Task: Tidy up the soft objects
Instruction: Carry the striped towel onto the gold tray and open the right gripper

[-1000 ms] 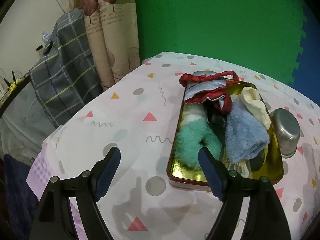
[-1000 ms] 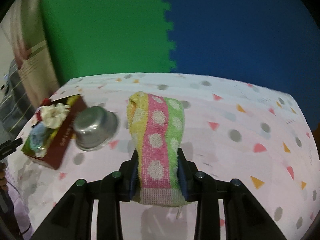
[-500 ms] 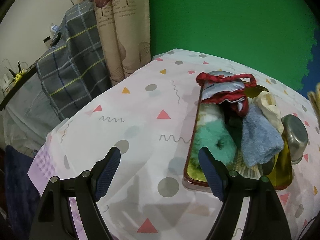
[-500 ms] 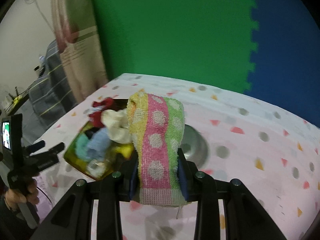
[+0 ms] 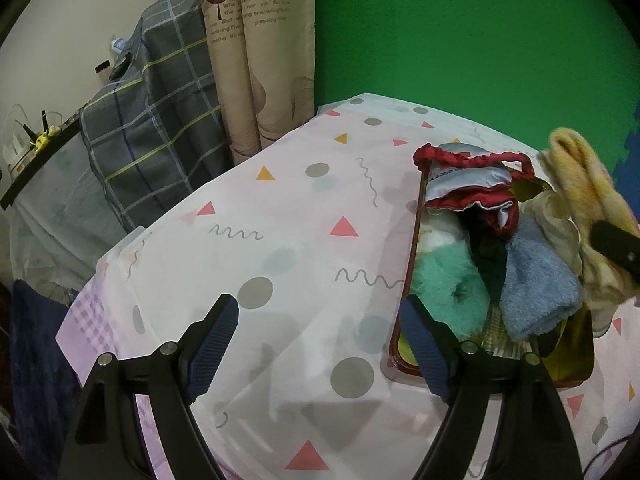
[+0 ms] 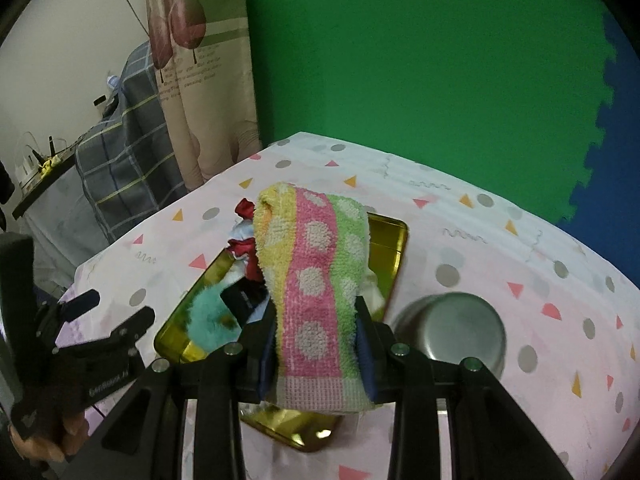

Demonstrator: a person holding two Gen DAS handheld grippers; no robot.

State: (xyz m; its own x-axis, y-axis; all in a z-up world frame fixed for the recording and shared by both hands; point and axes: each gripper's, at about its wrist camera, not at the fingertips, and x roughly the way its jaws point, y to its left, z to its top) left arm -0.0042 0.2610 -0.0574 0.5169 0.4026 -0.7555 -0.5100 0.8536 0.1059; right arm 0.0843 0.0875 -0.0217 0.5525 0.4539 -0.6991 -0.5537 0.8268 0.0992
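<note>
Steel bowl (image 6: 450,330) only in right view; right gripper (image 6: 316,344) clamps towel (image 6: 316,276); left gripper (image 5: 320,344) apart.

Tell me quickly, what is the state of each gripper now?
Left gripper: open, holding nothing.
Right gripper: shut on the striped yellow, pink and green dotted terry towel.

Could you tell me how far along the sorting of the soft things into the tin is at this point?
Done: the gold tin holds a teal fluffy piece, a blue cloth and a red-trimmed pouch. In hand: the right tool grips the striped dotted towel above the tin. Left: releasing it there. The left tool is open, empty.
</note>
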